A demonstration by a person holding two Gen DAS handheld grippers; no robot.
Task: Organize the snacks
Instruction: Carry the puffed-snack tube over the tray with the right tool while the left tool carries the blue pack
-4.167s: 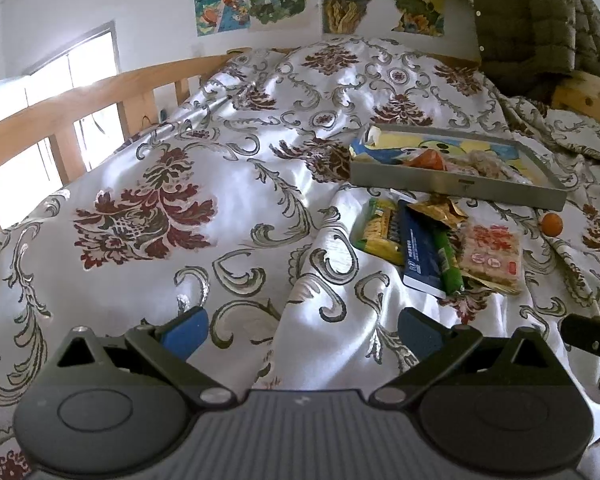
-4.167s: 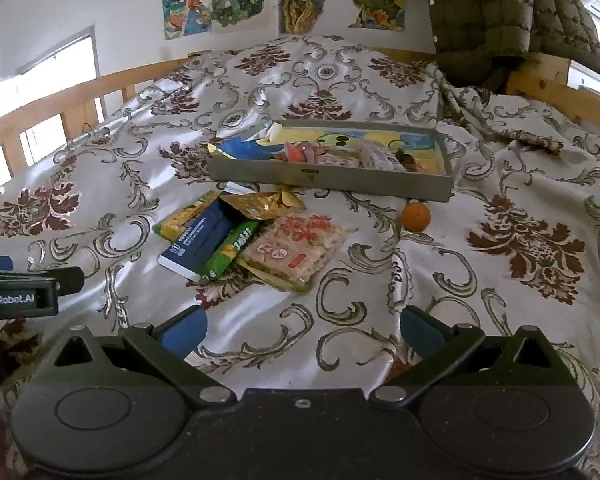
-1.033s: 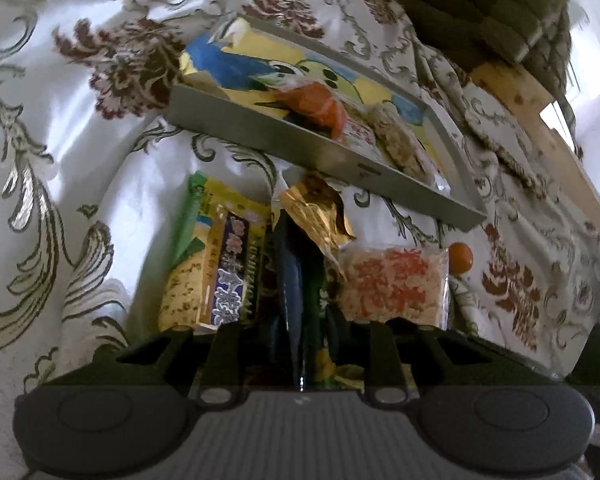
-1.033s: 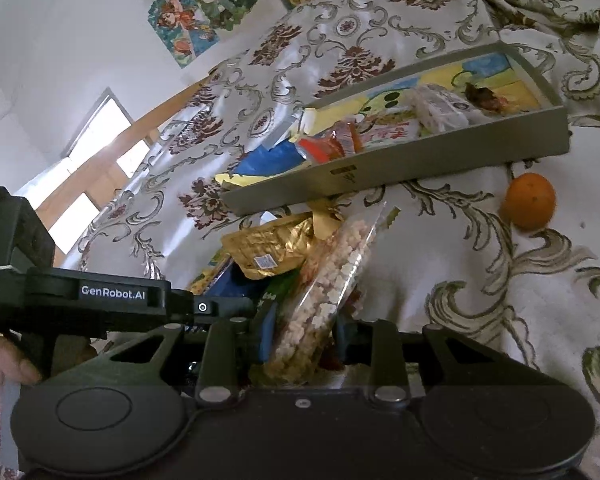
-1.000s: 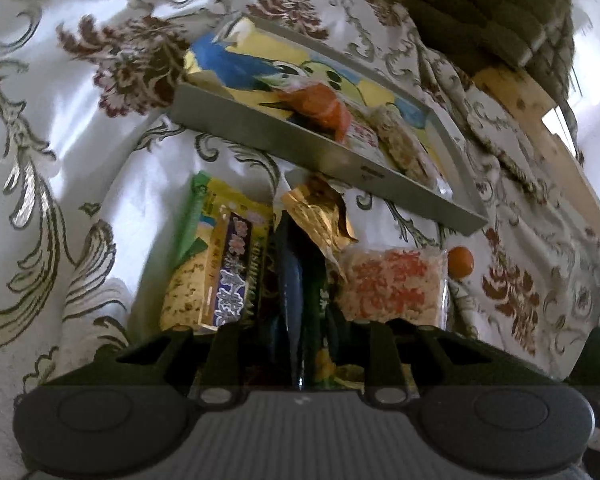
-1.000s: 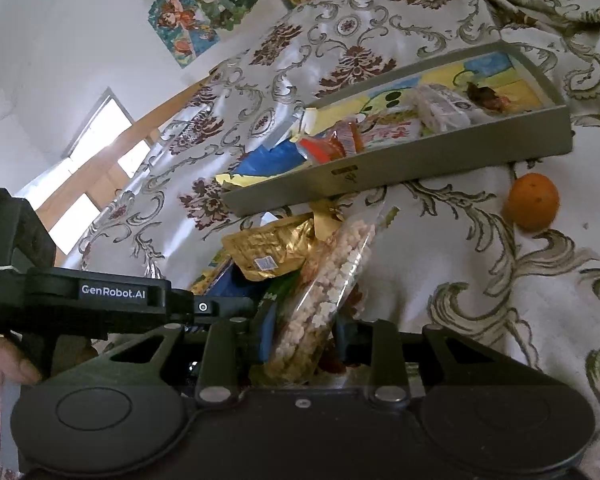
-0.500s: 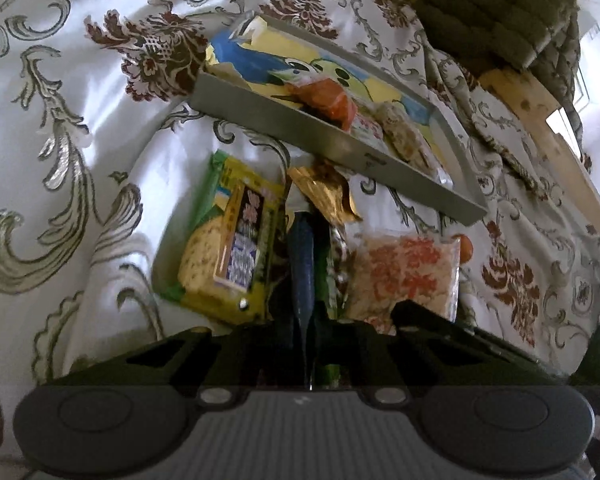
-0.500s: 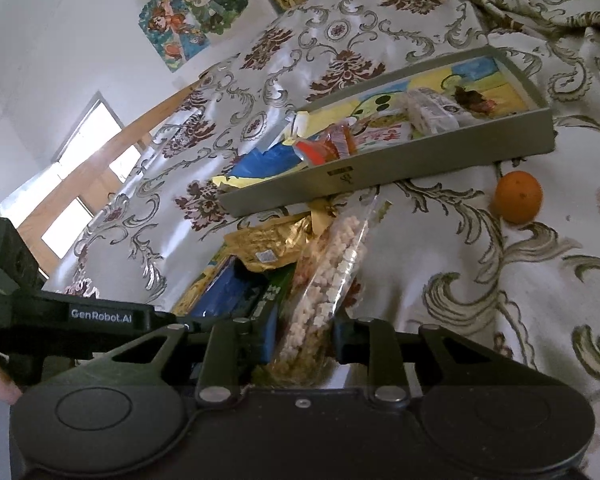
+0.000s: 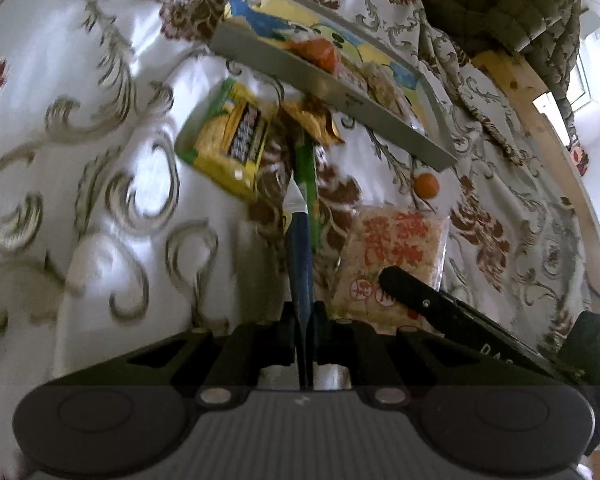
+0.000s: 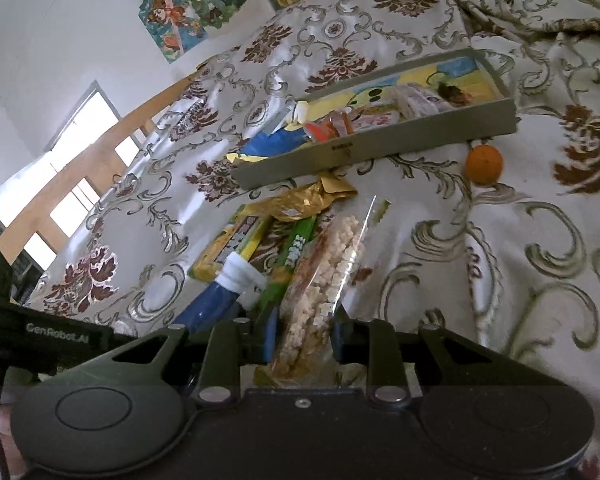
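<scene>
With the left gripper (image 9: 302, 320) clamped tight on the thin blue packet (image 9: 300, 248) and the right gripper's (image 10: 304, 330) jaws part-closed on the rice-puff bag (image 10: 324, 280), both above the bed (image 10: 520, 240), carry them over the tray's (image 10: 380, 144) near wall before releasing

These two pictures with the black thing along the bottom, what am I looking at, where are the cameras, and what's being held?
No robot here: a person carries a hand-held gripper in each hand, each with a fisheye camera looking along its fingers. The black shape at the bottom is the gripper itself. The left hand-held gripper is shut on a thin blue packet. The right hand-held gripper is clamped on a clear bag of rice snacks. Both look down on a bed with a patterned bedspread. On it lie a grey tray of snacks, a yellow packet, a gold wrapper, a green bar and an orange.
</scene>
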